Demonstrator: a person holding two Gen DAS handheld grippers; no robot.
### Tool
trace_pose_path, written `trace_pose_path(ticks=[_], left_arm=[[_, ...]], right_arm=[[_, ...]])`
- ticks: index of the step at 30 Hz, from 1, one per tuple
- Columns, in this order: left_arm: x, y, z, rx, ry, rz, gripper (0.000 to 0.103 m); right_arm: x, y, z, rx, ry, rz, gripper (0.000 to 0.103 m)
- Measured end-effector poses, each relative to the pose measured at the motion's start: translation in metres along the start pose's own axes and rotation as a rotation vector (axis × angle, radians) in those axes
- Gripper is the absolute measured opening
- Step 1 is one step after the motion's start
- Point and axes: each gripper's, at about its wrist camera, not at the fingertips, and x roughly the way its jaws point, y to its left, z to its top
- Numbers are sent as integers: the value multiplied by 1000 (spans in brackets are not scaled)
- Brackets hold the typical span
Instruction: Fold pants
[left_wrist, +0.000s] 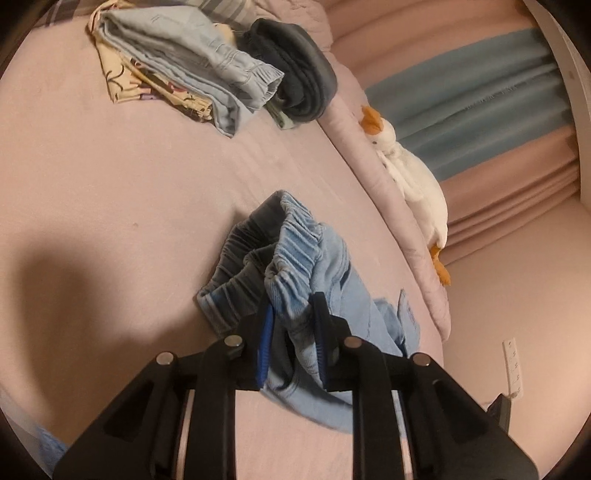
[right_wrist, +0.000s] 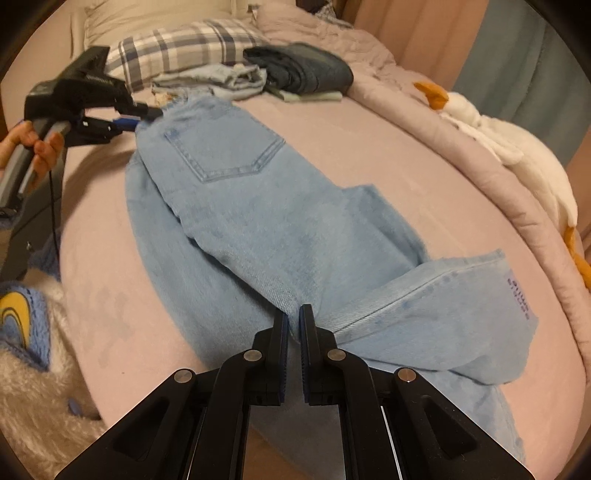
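Note:
Light blue denim pants (right_wrist: 266, 218) lie stretched along the pink bed, back pocket up, legs doubled over each other. My left gripper (left_wrist: 291, 314) is shut on the bunched elastic waistband (left_wrist: 288, 243) and holds it just above the sheet; it also shows in the right wrist view (right_wrist: 129, 120) at the pants' far end. My right gripper (right_wrist: 294, 319) is shut on a fold of the legs near the bed's front edge, with the hem end (right_wrist: 480, 295) flopped to the right.
A stack of folded clothes (left_wrist: 192, 70) and dark folded jeans (left_wrist: 295, 74) lie at the bed's far end by a plaid pillow (right_wrist: 184, 48). A white plush goose (left_wrist: 410, 173) lies on the rolled pink quilt (right_wrist: 461, 147) along the right. A fluffy blanket (right_wrist: 33, 362) is at left.

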Motion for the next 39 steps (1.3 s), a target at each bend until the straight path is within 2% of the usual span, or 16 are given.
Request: trace_pose_path(ticks=[5, 7, 9, 11, 14, 16, 19, 21, 22, 24, 26, 28, 31, 32, 34, 39], left_arm=[[12, 12, -10, 33, 43, 87, 21], [18, 13, -12, 60, 45, 132, 31], [16, 14, -10, 62, 44, 161, 40], [9, 12, -10, 79, 37, 189, 46], [-7, -3, -14, 172, -16, 261, 46], [-15, -17, -18, 235, -45, 272, 46], [-7, -41, -29, 321, -25, 230, 46], [8, -62, -42, 400, 20, 178, 46], [17, -72, -49, 431, 47, 150, 46], [42, -91, -66, 489, 117, 109, 46], [67, -107, -84, 543, 188, 82, 46], [91, -122, -103, 599, 263, 58, 46], [111, -139, -126, 664, 337, 9, 46], [117, -146, -135, 694, 360, -11, 46], [129, -159, -149, 734, 407, -50, 46], [157, -181, -176, 818, 477, -76, 45]], right_arm=[[-16, 9, -10, -50, 5, 21, 5], [-11, 16, -17, -70, 26, 50, 5], [0, 25, -24, -94, 53, 32, 5], [13, 27, -27, -68, 80, 35, 5], [12, 23, -25, -20, 80, 53, 9], [1, 14, -22, 28, 60, 113, 15], [-22, -9, -21, 159, -25, 217, 19], [-28, -26, -23, 248, -73, 213, 32], [-26, -35, -25, 289, -75, 171, 34], [-10, -48, -30, 354, -17, 77, 35], [10, -56, -38, 397, 48, 49, 35], [30, -57, -49, 420, 118, 66, 35], [23, -64, -49, 469, 98, 117, 35], [18, -73, -50, 520, 77, 170, 35], [8, -93, -52, 618, 24, 212, 35], [3, -159, -50, 848, -23, 87, 46]])
